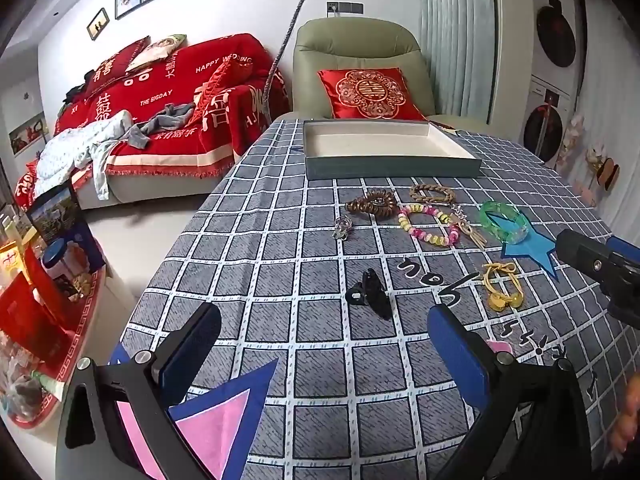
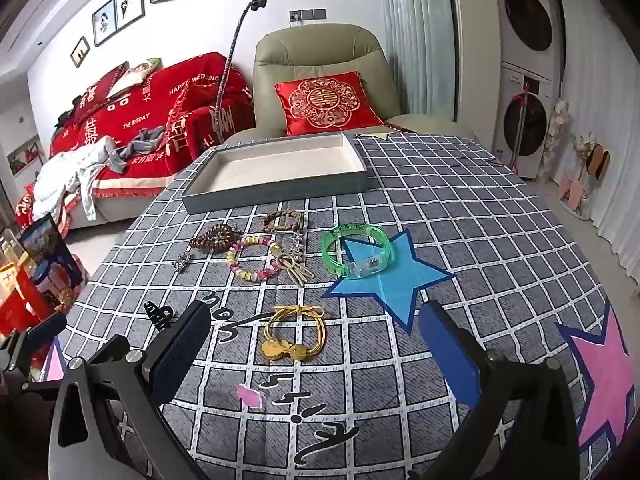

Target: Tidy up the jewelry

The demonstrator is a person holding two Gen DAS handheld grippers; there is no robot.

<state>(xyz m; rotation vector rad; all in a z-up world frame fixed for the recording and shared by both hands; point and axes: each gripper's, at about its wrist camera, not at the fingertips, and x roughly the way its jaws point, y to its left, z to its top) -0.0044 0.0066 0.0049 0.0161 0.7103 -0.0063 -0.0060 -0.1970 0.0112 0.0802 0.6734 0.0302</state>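
A shallow grey tray (image 1: 392,168) (image 2: 280,192) with a white inside stands empty at the table's far side. In front of it lie jewelry pieces: a brown bead bracelet (image 1: 370,203) (image 2: 216,238), a braided tan bracelet (image 1: 432,194) (image 2: 282,220), a pink-yellow bead bracelet (image 1: 428,225) (image 2: 252,262), a green plastic bangle (image 1: 504,222) (image 2: 360,250), a yellow cord hair tie (image 1: 502,286) (image 2: 294,332), a silver charm (image 1: 342,227) (image 2: 182,262) and a black hair clip (image 1: 372,294) (image 2: 158,314). My left gripper (image 1: 324,344) is open above the cloth near the clip. My right gripper (image 2: 316,344) is open, just before the hair tie.
The table wears a grey checked cloth (image 2: 460,208) with blue and pink stars. A green armchair (image 2: 320,68) with a red cushion stands behind the table; a red-covered sofa (image 1: 160,100) is to the left. A side shelf (image 1: 48,280) with boxes stands at the left.
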